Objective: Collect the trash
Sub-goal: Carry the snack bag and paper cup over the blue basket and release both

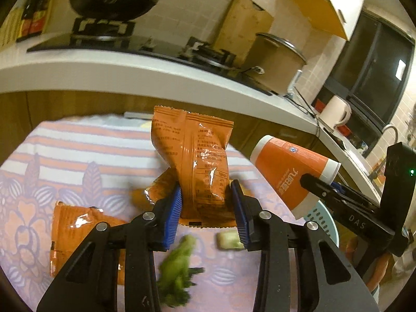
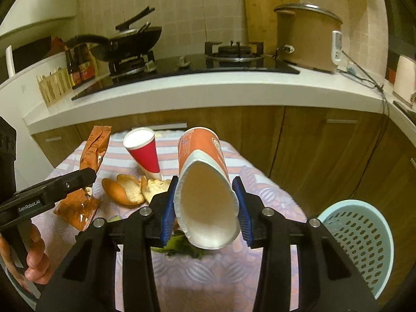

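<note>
We pinch an orange wrapper [image 1: 193, 163] in the left gripper [image 1: 206, 217] and squash an orange cup [image 2: 205, 187] in the right gripper [image 2: 206, 214] above the table's [image 2: 221, 280] middle, so either could slip before reaching the basket [image 2: 364, 239] off its right edge.

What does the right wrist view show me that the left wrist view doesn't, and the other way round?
Only the right wrist view: a red paper cup, bread pieces, and the squashed mouth of the orange cup in the right gripper.

Only the left wrist view: the left gripper pinching the orange wrapper from both sides, and a pale food chunk.

Both: the cup, that wrapper, the green leaves, the blue basket, the striped cloth.
</note>
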### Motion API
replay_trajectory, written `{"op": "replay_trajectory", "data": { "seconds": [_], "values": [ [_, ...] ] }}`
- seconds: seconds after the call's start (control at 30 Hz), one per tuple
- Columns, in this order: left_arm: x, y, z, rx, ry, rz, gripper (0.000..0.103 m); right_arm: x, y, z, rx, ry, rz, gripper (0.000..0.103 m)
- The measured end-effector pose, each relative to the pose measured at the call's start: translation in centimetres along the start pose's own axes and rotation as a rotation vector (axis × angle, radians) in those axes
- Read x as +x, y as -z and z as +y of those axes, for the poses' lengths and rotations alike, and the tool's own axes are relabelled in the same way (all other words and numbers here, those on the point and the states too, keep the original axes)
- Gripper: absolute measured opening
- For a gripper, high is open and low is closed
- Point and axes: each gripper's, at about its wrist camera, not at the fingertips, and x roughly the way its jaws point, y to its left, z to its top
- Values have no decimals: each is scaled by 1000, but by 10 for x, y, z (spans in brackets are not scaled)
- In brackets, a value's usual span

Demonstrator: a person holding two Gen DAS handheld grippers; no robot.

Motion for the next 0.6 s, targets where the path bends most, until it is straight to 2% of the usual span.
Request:
{"op": "replay_trajectory", "data": {
  "seconds": [0.27, 0.6],
  "values": [
    [-1, -3, -61, 85, 47, -9, 35, -46, 2, -34, 32, 89, -79, 38],
    [43, 11, -161, 199, 135, 63, 35, -92, 20, -111, 132, 200, -116, 38]
  ]
}}
